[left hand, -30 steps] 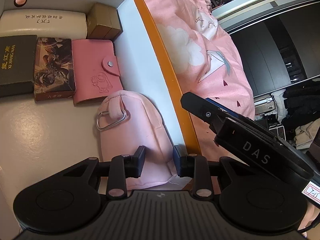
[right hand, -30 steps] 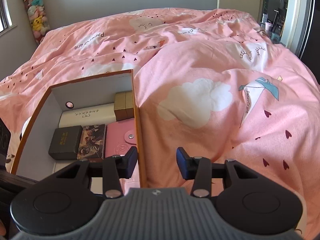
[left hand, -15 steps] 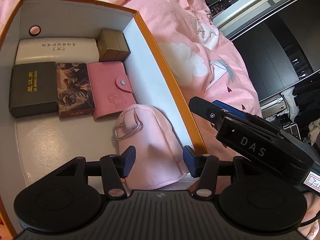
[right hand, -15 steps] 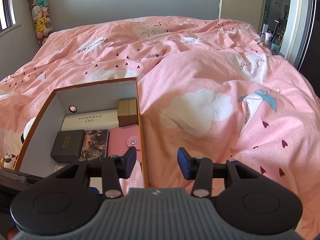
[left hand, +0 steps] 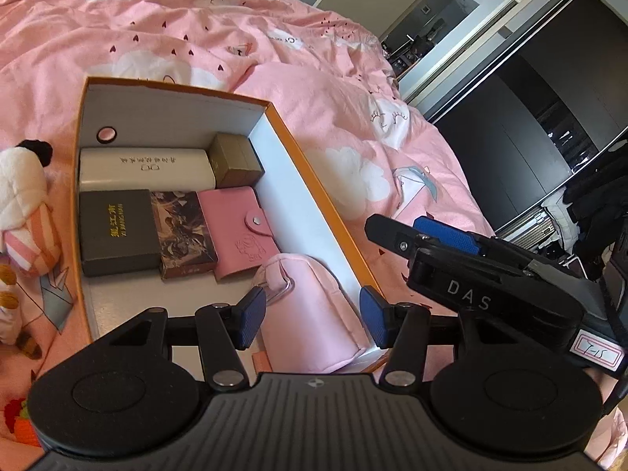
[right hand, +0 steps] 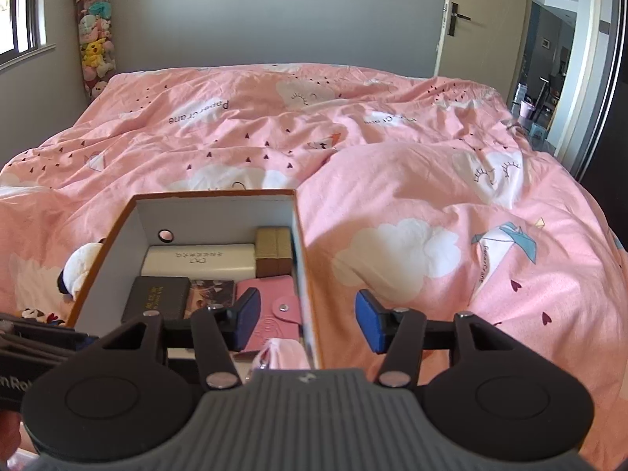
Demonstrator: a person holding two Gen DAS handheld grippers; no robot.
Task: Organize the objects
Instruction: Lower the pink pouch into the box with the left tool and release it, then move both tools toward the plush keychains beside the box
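Since the earlier frames, both grippers have been lifted back from the box [left hand: 325,212], so more of the pink bed cover [right hand: 392,137] is seen. The left gripper [left hand: 312,316] has been opened and is now empty; the pink pouch [left hand: 314,306] is left lying in the box against the right wall, probably because that free strip fits it. The jaws of the right gripper [right hand: 306,320] have just been opening further, and nothing is held between them. The smaller things are packed tightly at the far end: a white case [left hand: 145,168], a black box [left hand: 117,231], a pink wallet [left hand: 239,235] and a small brown box [left hand: 235,161].
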